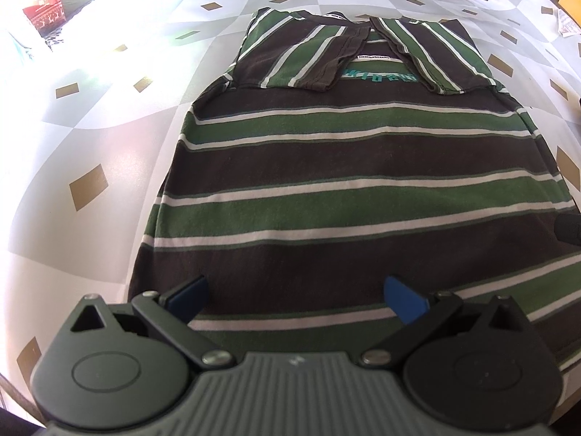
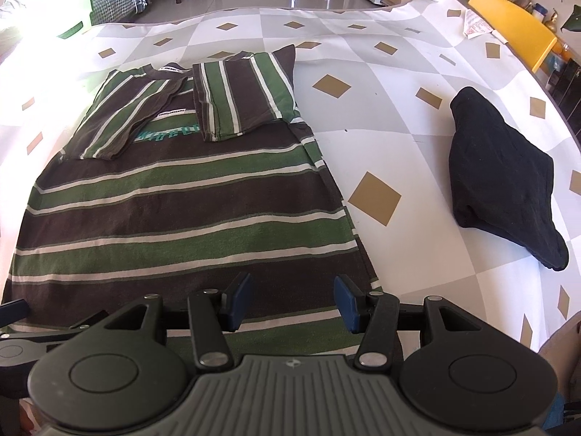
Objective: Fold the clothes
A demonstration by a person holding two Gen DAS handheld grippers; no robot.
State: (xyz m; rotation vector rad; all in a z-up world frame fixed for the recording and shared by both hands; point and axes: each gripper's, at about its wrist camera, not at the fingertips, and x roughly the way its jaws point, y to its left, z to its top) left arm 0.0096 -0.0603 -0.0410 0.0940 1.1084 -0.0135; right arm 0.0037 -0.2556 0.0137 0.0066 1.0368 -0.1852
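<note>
A brown, green and white striped T-shirt (image 1: 326, 181) lies flat on the table, neck at the far end and hem towards me. Both sleeves (image 1: 297, 54) are folded inward over the chest. My left gripper (image 1: 296, 292) hovers open and wide over the left part of the hem, with nothing between its blue pads (image 1: 192, 294). In the right wrist view the shirt (image 2: 181, 210) fills the left half. My right gripper (image 2: 293, 298) stands partly open above the hem near the shirt's right edge, its pads (image 2: 345, 301) not pressing on the cloth.
A checked tablecloth (image 2: 381, 109) with tan diamonds covers the table. A folded black garment (image 2: 508, 178) lies to the right of the shirt. A slip of paper (image 2: 475, 29) and a yellow chair back (image 2: 515, 32) are at the far right edge. A red printed bag (image 1: 43, 3) sits far left.
</note>
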